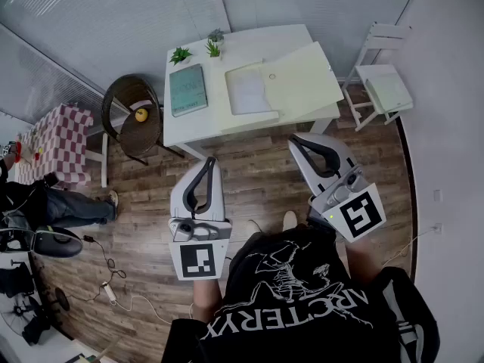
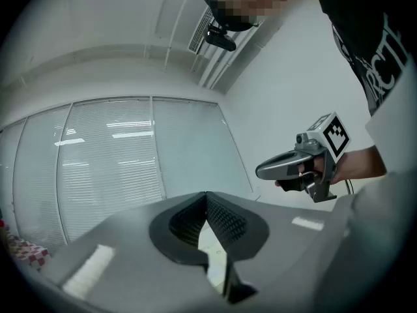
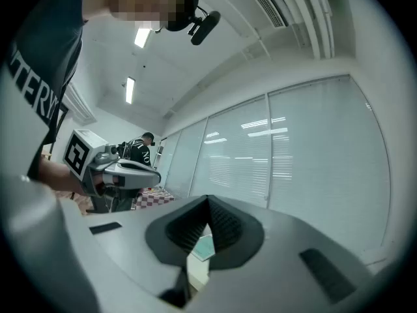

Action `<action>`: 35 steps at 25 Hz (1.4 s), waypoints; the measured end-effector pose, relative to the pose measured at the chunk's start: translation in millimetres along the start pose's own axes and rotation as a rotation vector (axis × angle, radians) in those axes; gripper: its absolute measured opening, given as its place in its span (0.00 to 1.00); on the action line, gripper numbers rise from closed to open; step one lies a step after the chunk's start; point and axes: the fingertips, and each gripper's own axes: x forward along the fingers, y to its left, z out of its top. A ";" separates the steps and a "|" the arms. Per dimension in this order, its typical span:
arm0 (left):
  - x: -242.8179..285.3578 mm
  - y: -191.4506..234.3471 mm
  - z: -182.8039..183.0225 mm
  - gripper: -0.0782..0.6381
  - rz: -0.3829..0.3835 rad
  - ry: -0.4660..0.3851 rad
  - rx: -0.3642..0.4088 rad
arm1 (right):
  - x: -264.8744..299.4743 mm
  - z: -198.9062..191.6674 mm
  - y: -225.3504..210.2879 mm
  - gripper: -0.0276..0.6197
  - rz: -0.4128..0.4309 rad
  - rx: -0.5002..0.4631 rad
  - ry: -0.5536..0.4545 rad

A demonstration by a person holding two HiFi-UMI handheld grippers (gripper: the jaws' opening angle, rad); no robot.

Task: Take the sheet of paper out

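Both tools are up in the air over the wooden plank floor [image 1: 257,176], nowhere near the work yet. The left gripper [image 1: 209,161] has its dark ribbed jaws pressed together at the tips with nothing between them, and it's the same for the right gripper [image 1: 296,138]: closed and empty.

The white sheet of paper [image 1: 248,91] is at 12 o'clock from them, lying flat on the left half of an open pale-yellow folder [image 1: 302,78] on the white rectangular table [image 1: 249,40]. A teal hardcover book [image 1: 187,89] sits at the sheet's 9 o'clock, with two small green potted plants [image 1: 181,54] around 11 o'clock.
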 end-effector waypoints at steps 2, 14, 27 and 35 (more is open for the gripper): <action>2.0 -1.0 -0.9 0.12 0.001 0.004 0.002 | -0.5 -0.9 -1.7 0.06 0.002 -0.001 -0.002; 33.2 -10.1 -12.0 0.12 0.060 0.030 -0.035 | -7.8 -11.3 -37.4 0.06 0.010 0.012 -0.030; 144.7 57.3 -67.2 0.12 -0.008 0.057 -0.033 | 103.2 -57.1 -109.5 0.06 -0.030 0.020 0.012; 245.9 139.4 -104.8 0.12 -0.139 0.071 -0.046 | 217.9 -91.2 -163.5 0.06 -0.135 0.051 0.105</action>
